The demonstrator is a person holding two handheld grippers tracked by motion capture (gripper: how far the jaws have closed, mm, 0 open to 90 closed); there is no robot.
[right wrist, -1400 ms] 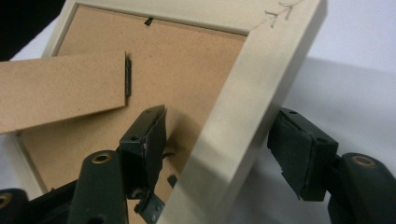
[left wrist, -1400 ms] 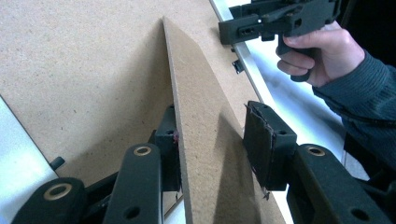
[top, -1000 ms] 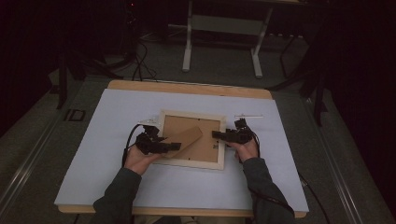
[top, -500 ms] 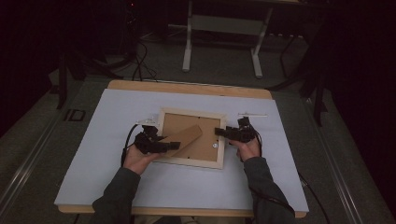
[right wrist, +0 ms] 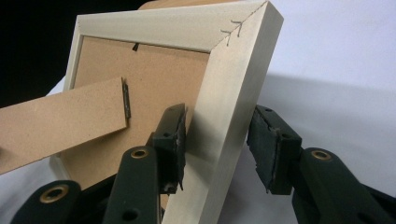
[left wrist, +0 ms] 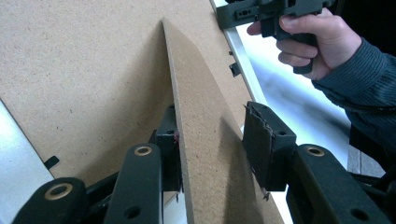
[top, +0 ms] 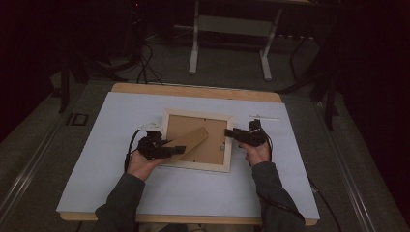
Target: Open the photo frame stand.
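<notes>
A pale wooden picture frame (top: 195, 167) lies face down in the middle of the white table, its brown backing board (left wrist: 84, 70) upward. A brown easel stand (top: 191, 140) is hinged to the board and lifted at an angle. My left gripper (top: 180, 149) comes in from the left and is open astride the stand (left wrist: 205, 140); one pad lies against it and the other stands apart. My right gripper (top: 227, 134) is open astride the frame's right rail (right wrist: 224, 107), with its inner pad at the wood and its outer pad off it.
The white table top (top: 121, 121) has free room on every side of the frame. A thin pale strip (top: 264, 117) lies near the far right corner. Behind the table stand a metal rack's legs (top: 194, 53) and floor cables (top: 145, 67).
The frame has shifted slightly to the left. Both hands stay at its sides, with the grippers about where they were.
</notes>
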